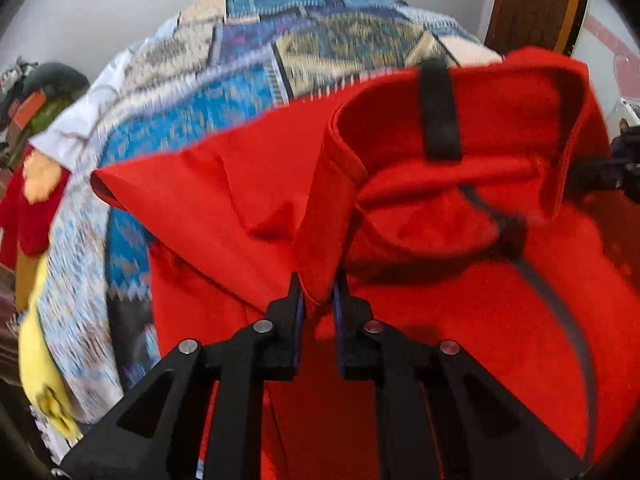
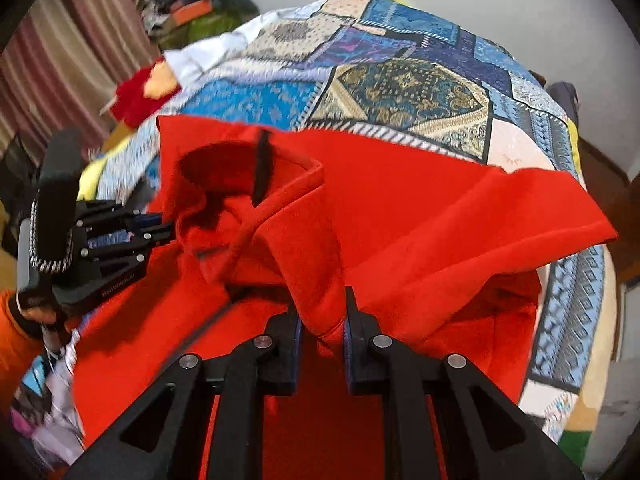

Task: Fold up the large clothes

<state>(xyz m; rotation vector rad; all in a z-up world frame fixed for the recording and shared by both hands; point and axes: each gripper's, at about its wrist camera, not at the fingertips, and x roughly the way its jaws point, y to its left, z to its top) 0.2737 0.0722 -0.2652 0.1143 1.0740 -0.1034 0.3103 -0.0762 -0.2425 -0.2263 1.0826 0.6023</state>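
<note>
A red fleece jacket with a dark zipper lies on a patchwork bedspread, its collar and black hanging loop raised. My left gripper is shut on a fold of the red fabric by the collar's left side. In the right wrist view the jacket hangs from my right gripper, shut on a fold at the collar's right side. The left gripper shows there at the far left, pinching the collar edge. The right gripper's tip shows at the right edge of the left wrist view.
The bedspread covers a bed against a white wall. A heap of clothes sits at the bed's far corner, near a striped curtain. A red and yellow cloth lies at the left edge. A wooden door stands behind. An orange sleeve holds the left gripper.
</note>
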